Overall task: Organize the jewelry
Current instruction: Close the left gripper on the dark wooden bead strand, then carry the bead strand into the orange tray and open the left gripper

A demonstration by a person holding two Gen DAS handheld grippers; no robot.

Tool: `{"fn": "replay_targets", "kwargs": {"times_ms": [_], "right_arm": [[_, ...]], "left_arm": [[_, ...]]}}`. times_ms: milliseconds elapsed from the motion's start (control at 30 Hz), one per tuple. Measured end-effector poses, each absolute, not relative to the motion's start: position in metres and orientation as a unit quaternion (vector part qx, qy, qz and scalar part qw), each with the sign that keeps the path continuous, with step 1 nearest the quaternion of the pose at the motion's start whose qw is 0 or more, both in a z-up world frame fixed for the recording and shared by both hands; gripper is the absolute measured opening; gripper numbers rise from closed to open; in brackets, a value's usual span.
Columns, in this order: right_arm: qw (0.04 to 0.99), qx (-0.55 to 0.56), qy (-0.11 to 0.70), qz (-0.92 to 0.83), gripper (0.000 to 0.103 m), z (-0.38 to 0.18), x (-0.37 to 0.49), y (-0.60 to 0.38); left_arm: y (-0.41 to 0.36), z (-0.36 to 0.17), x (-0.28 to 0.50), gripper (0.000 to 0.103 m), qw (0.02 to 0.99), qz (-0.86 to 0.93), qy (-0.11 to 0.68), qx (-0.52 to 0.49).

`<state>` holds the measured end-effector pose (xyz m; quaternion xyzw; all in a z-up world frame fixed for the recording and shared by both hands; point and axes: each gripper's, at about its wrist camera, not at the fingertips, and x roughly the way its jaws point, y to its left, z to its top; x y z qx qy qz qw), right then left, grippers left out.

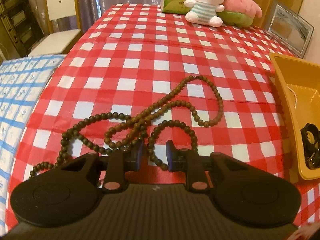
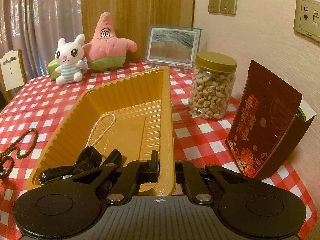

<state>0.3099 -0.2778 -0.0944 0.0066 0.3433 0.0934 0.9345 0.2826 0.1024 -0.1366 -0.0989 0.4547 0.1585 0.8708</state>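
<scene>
The left gripper [image 1: 154, 154] has its jaws spread around a strand of the brown bead necklace [image 1: 140, 120] sprawled on the checkered worktop [image 1: 140, 50] at lower centre, not pinching it, while the right gripper [image 2: 167, 167] has its jaws pinching the yellow tray's [image 2: 80, 108] rim, which holds a pearl necklace [image 2: 102, 128] and a black watch [image 2: 80, 166].

Table [image 1: 140, 46], red-and-white checked cloth, with items resting on it.

Near edge: long brown bead necklace [image 1: 152, 112] lying in loose loops on the cloth; gold plastic tray [image 2: 128, 92] just beside it, apart from the beads. Far end: white plush rabbit [image 2: 69, 60], pink starfish plush [image 2: 108, 44], a green pack [image 1: 172, 0] behind the rabbit, and a framed picture [image 2: 172, 46] standing upright. Wall side: clear jar of cashews [image 2: 213, 88] with gold lid; dark red printed box [image 2: 264, 120], leaning.
</scene>
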Motion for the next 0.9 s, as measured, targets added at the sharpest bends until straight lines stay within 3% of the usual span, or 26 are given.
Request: {"fn": "replay_targets", "kwargs": {"times_ms": [133, 267, 900], "right_arm": [[0.935, 0.006, 0.343, 0.093, 0.004, -0.094, 0.31, -0.277], [0.935, 0.006, 0.343, 0.093, 0.004, -0.094, 0.31, -0.277], [0.935, 0.006, 0.343, 0.093, 0.004, -0.095, 0.31, -0.278]], "left_arm": [[0.1, -0.138, 0.285, 0.019, 0.873, 0.158, 0.453, -0.087], [0.095, -0.14, 0.283, 0.006, 0.876, 0.151, 0.452, -0.07], [0.073, -0.123, 0.278, 0.005, 0.891, 0.126, 0.435, -0.039]]}}
